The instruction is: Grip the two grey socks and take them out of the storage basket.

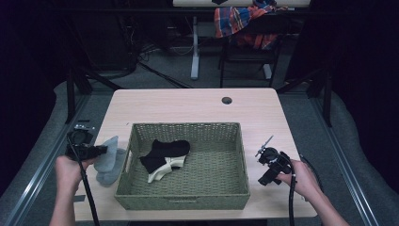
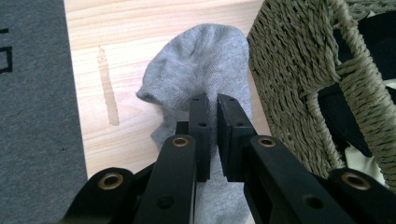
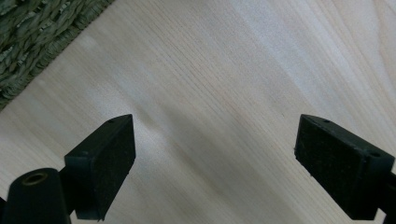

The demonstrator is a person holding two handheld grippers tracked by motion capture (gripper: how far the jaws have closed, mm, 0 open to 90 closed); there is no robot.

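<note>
Left tool (image 2: 211, 105) | pinching grey sock (image 2: 205, 56) | sock lengthwise along basket (image 2: 299, 70)

A pale wooden desk (image 1: 197, 106) fills the middle of the high view, with a small round hole (image 1: 227, 100) near its far edge, upper centre of the frame. A green woven basket (image 1: 188, 200) sits on the lower middle of the desk. Inside it, towards its left half, a black sock (image 1: 165, 151) lies partly over a cream-coloured one (image 1: 164, 170), the two touching. Beyond the desk, at the upper right of the frame, a plaid cloth in red, orange and blue (image 1: 240, 21) hangs over what looks like a dark chair (image 1: 249, 54). A white post (image 1: 195, 47) stands on the grey floor at upper centre, and dark cables trail at upper left.
</note>
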